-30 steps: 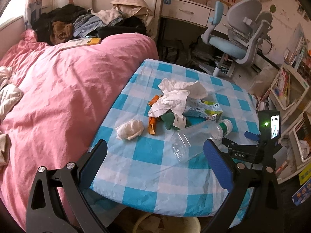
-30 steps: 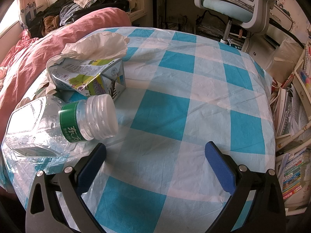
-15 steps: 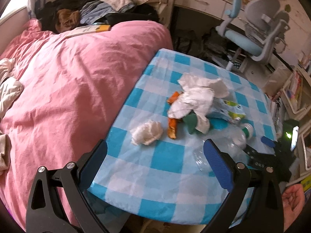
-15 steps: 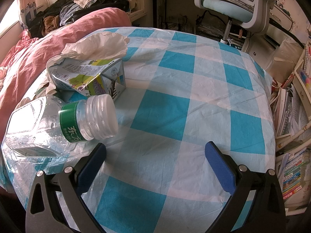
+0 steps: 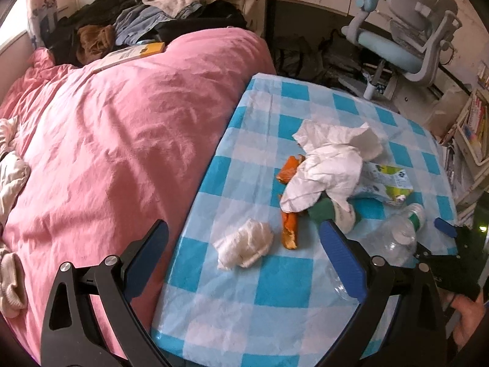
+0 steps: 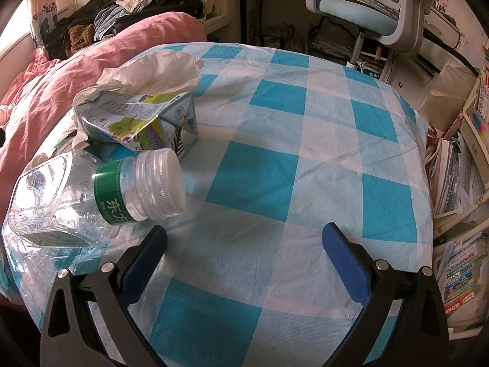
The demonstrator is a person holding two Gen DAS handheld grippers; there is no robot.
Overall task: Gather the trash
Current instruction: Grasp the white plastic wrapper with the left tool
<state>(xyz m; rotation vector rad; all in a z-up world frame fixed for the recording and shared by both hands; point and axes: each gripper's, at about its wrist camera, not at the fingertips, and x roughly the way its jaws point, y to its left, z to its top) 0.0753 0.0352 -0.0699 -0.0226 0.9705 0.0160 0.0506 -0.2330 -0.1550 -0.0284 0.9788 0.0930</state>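
Trash lies on a blue-and-white checked table (image 5: 284,287): a crumpled tissue ball (image 5: 244,247), orange peel (image 5: 288,232), a heap of white tissues (image 5: 330,165), a crushed drink carton (image 5: 383,183) and a clear plastic bottle (image 5: 397,238) lying on its side. My left gripper (image 5: 243,257) hangs open above the table's near edge, with the tissue ball between its fingers' line. My right gripper (image 6: 244,260) is open just over the cloth, the bottle (image 6: 91,195) with its white cap to its left, the carton (image 6: 137,122) and a tissue (image 6: 152,70) beyond.
A bed with a pink duvet (image 5: 116,140) borders the table's left side, clothes (image 5: 137,21) piled at its head. A grey-blue office chair (image 5: 406,39) stands behind the table. Shelves of books (image 6: 458,183) crowd the right. A person's hand (image 5: 467,321) holds the right gripper.
My left gripper has swung left and pulled back, so the trash now sits further right in its view and the tissue ball lies between its fingers. The right gripper has stayed still.
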